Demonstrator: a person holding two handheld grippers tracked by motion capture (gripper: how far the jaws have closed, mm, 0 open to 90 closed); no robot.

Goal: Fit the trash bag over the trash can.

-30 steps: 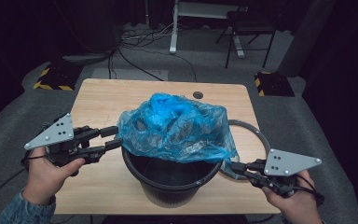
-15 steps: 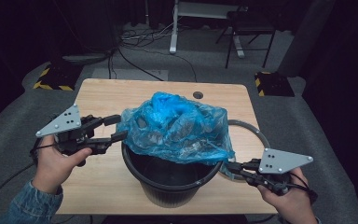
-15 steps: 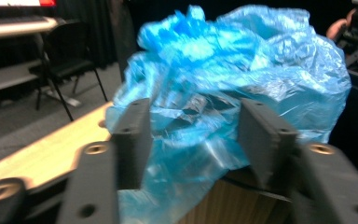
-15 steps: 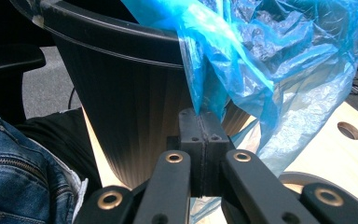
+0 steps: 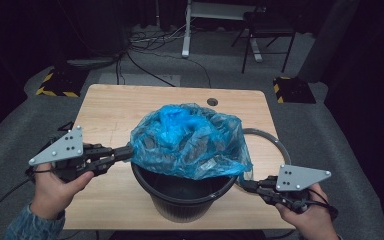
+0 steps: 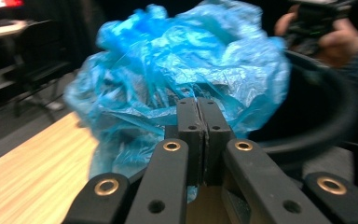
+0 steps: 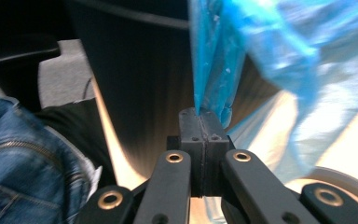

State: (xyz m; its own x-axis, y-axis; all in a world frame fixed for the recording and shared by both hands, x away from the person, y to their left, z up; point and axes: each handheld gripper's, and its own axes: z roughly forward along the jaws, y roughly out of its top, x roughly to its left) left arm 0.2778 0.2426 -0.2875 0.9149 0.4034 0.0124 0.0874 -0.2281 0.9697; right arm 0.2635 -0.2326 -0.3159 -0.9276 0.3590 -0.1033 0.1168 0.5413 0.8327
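Note:
A crumpled blue plastic bag [image 5: 190,140] lies heaped over the mouth of a black bin [image 5: 190,200] at the table's near edge. My left gripper [image 5: 126,153] is at the bag's left edge, shut on the film. In the left gripper view its jaws [image 6: 198,103] are pressed together against the bag [image 6: 177,70], with the bin rim [image 6: 317,116] to the right. My right gripper [image 5: 244,184] is at the bin's right side, shut on the bag's lower right edge. In the right gripper view the bag [image 7: 214,65] rises straight from the shut right gripper [image 7: 199,113] beside the bin wall [image 7: 140,70].
A loose grey ring [image 5: 276,142] lies flat on the wooden table [image 5: 110,110] to the right of the bin. The table has a small cable hole [image 5: 212,101] near its far edge. A chair [image 5: 267,30] and a desk leg stand on the floor beyond.
My left gripper rose and moved toward the bag, then dropped slightly and nearer, still on its edge. The right gripper barely shifted. The bag has spread a little wider over the bin.

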